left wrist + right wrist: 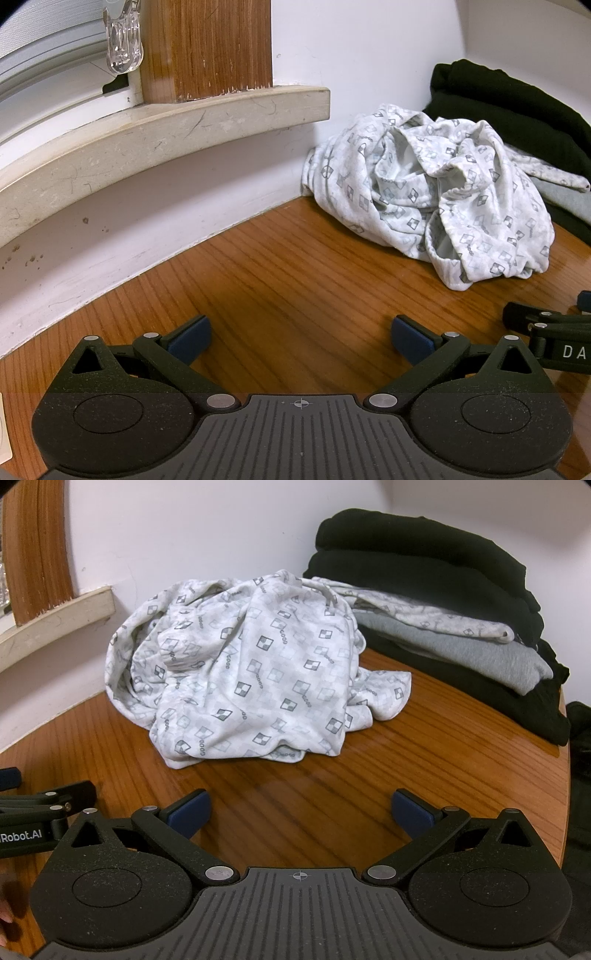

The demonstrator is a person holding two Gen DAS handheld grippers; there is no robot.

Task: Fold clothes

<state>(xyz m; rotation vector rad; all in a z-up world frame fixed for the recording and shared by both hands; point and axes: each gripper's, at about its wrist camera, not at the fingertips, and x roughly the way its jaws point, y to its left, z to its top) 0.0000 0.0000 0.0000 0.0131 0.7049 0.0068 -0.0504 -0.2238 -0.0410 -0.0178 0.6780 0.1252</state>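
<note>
**Both claws spread wide, the crumpled garment waiting**

From where I stand, the patterned white garment (251, 672) lies in a rumpled heap on the wooden surface (332, 805), pushed toward the back near the white wall (221, 206). Just beside it, to the right, sits a stack of folded clothes (443, 627) (black and grey pieces, with a strip of the same print lying across them).

The left claw (301, 334) and the right claw (301, 810) both hang over bare wood in front of the heap, tilted downward, jaws released and gripping nothing. They sit close together, side by side.

The step in hand looks like the first reach: getting hold of the garment so it can be spread flat. To do that well, I'd say each claw should seek out a real edge or corner, such as the hem near the front, rather than pinching the top of the bundle, which would only lift a wad. Taking two points well apart, then drawing the cloth forward onto the open wood, should keep it clear of the finished stack.
</note>
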